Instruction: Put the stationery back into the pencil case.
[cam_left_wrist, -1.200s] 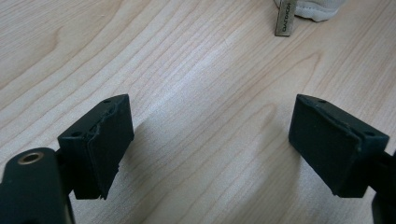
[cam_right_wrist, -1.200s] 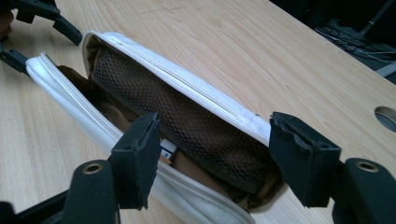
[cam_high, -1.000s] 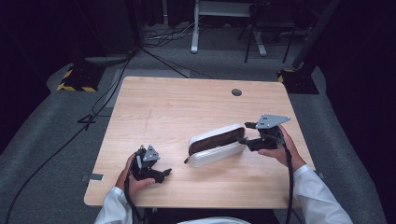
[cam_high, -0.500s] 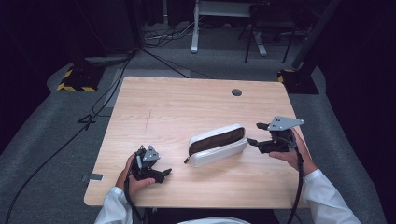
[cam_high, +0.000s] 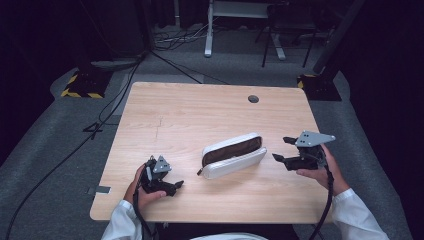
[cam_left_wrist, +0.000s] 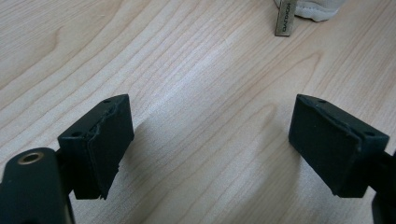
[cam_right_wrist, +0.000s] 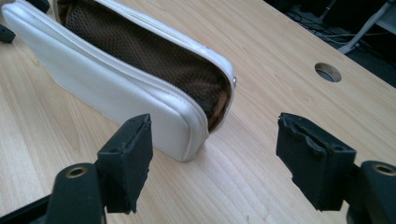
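Pouch (cam_high: 233, 155) near counter (cam_high: 200, 110) front edge: soft, light, slick, unzipped. We'd pinch end rim. Right claw (cam_high: 283, 149) just opened, empty; left claw (cam_high: 176, 185) wide, empty.

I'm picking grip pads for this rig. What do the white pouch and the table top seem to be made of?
The white zip pouch looks like smooth faux leather, going by its soft sheen and stitched piped edges; its brown lining looks like woven mesh. The pale wooden table top shows printed-looking grain with a matte finish, so it is probably laminate, perhaps veneer.
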